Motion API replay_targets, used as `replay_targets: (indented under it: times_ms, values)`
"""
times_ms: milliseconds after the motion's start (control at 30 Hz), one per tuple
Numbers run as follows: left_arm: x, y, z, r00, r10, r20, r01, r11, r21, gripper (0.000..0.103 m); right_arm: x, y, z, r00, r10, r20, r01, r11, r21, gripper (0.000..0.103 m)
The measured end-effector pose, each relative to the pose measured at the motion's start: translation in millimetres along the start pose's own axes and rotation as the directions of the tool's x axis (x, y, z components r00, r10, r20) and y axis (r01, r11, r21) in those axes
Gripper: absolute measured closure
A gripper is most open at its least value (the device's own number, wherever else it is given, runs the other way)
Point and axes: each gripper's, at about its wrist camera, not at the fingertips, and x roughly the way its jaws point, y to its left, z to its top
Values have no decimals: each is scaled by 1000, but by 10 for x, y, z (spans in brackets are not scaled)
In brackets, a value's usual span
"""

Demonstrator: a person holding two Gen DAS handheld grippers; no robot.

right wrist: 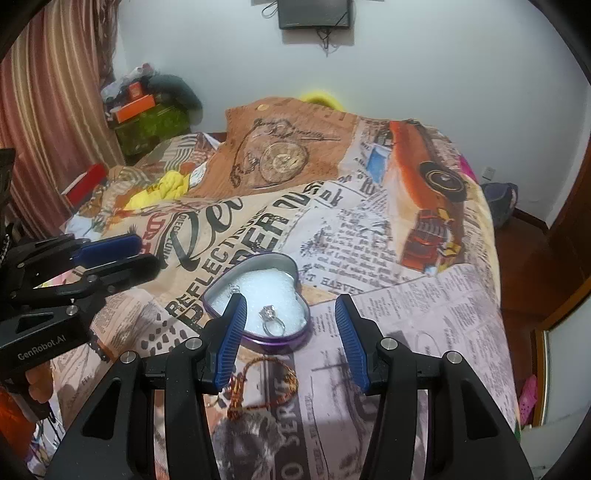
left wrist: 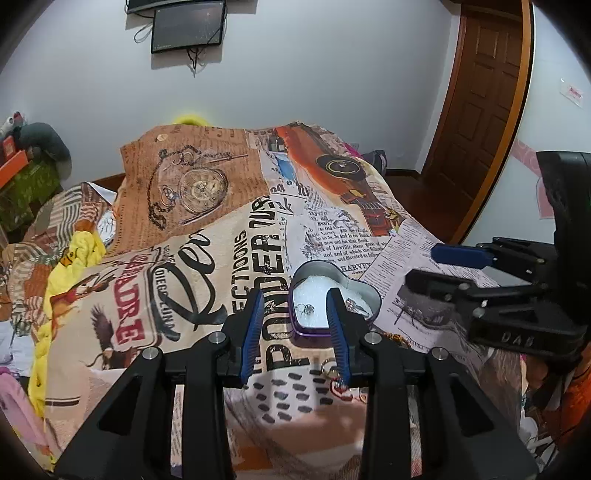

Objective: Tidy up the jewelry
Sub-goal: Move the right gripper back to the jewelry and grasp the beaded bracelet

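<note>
In the left wrist view, the left gripper [left wrist: 295, 325] stood wide and empty; the heart-shaped metal tin [left wrist: 364, 291], lined with white foam, lay just ahead between its ribbed blue pads.

In the right wrist view, the right gripper [right wrist: 290, 339] was wide too, holding nothing. A silver ring [right wrist: 272, 321] lay on the foam between its fingers; a twisted copper bracelet [right wrist: 264, 384] lay nearer on the printed blanket [right wrist: 388, 229].

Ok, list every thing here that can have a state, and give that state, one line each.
left gripper: open, empty.
right gripper: open, empty.
heart-shaped tin: lid off, lined with white foam.
silver ring: lying inside the tin on the foam.
second ring: also in the tin.
copper wire bracelet: out on the blanket, not in the tin.
wooden door: shut.
wall screen: dark.
</note>
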Motion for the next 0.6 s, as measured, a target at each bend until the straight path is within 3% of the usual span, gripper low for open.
replay_targets:
  times_ms: [300,600]
  values:
    - [-150,-46,-131,1000,10,-8,-10,1000,8,64,-195,-73,-140,1000,-30,1,30,999,25,57]
    - [60,-49,-369,996,1,-93,-1,1000,-3,64,-65,-187,-384,998,-18,-61,23,997,78,57]
